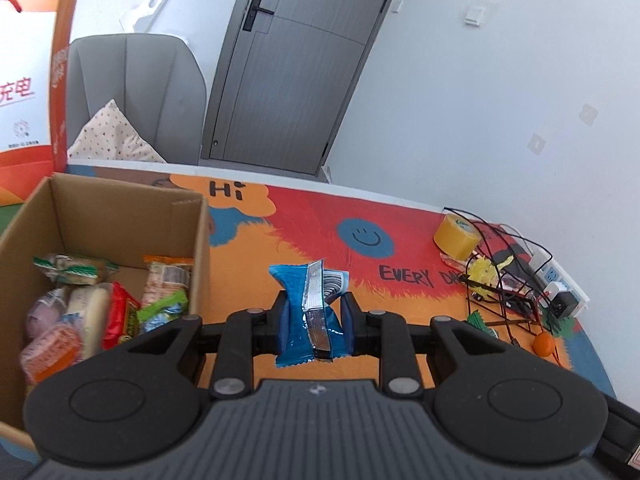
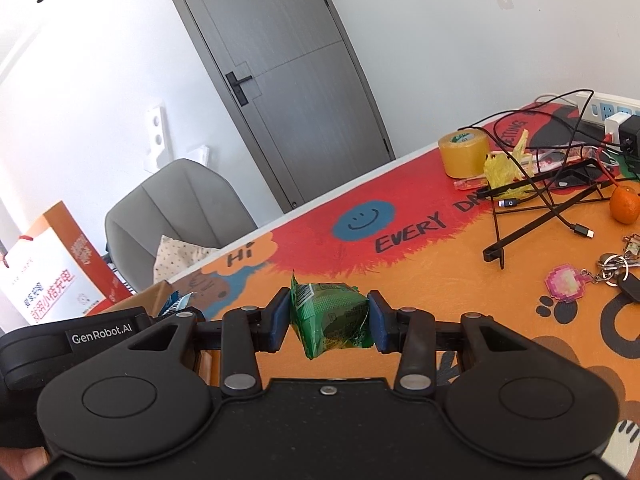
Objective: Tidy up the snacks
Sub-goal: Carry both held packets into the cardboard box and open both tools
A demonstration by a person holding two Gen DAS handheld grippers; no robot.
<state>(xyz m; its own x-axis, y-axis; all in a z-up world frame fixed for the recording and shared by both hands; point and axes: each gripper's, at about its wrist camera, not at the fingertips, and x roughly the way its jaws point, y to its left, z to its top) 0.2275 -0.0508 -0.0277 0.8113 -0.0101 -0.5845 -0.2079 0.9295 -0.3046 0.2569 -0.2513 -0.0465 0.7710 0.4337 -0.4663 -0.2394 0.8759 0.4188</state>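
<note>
My left gripper (image 1: 314, 312) is shut on a blue snack packet (image 1: 308, 312) with a silver seam, held above the table just right of a cardboard box (image 1: 120, 208). The box holds several wrapped snacks (image 1: 104, 308). My right gripper (image 2: 329, 318) is shut on a green snack packet (image 2: 330, 320), held above the colourful table mat (image 2: 420, 280). The left gripper's body (image 2: 60, 344) shows at the left edge of the right wrist view, with the blue packet's tip (image 2: 176, 303) and the box's corner (image 2: 154, 290) behind it.
A yellow tape roll (image 1: 456, 236), tangled cables and a black wire stand (image 2: 540, 200), a power strip (image 1: 560, 280), an orange fruit (image 2: 624, 204) and keys with a pink charm (image 2: 568, 282) lie at the right. An orange-white paper bag (image 1: 28, 80) and grey chair (image 1: 136, 92) stand behind the box.
</note>
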